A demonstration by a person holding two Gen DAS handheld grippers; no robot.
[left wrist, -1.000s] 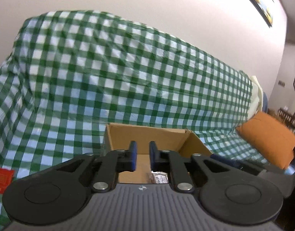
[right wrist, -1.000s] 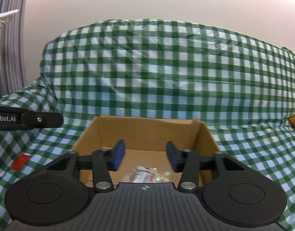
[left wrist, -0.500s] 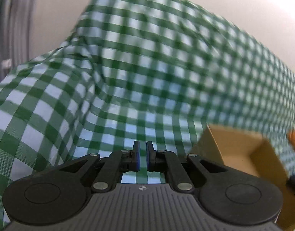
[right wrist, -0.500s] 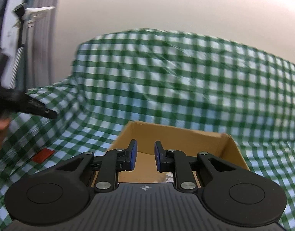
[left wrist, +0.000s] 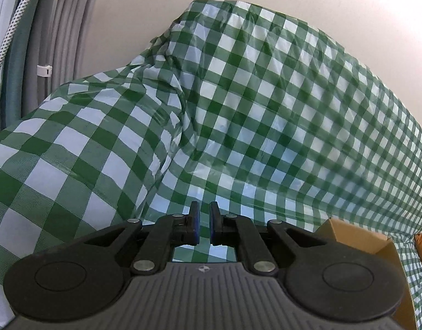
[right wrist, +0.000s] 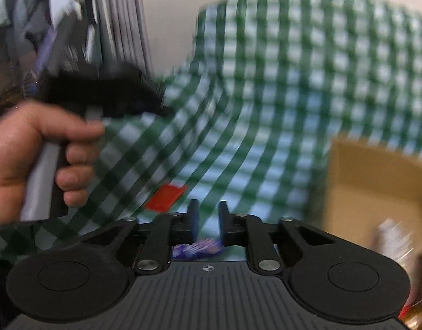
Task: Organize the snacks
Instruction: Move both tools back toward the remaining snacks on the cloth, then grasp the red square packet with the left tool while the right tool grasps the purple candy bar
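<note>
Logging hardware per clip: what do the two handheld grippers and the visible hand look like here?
Both the left gripper and the right gripper are matte black, with a ribbed grey-black body, two round side discs, silver pivot pins, blue-padded fingers and a small crosshair mark. In the right wrist view a bare hand wraps a grey and black handle; no sleeve shows.

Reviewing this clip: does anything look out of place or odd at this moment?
Two snacks lie loose on the green checked cloth instead of in the cardboard box: a red packet and a purple wrapper just below the right gripper. The right view is badly motion-blurred. Nothing looks spilled or damaged.
</note>
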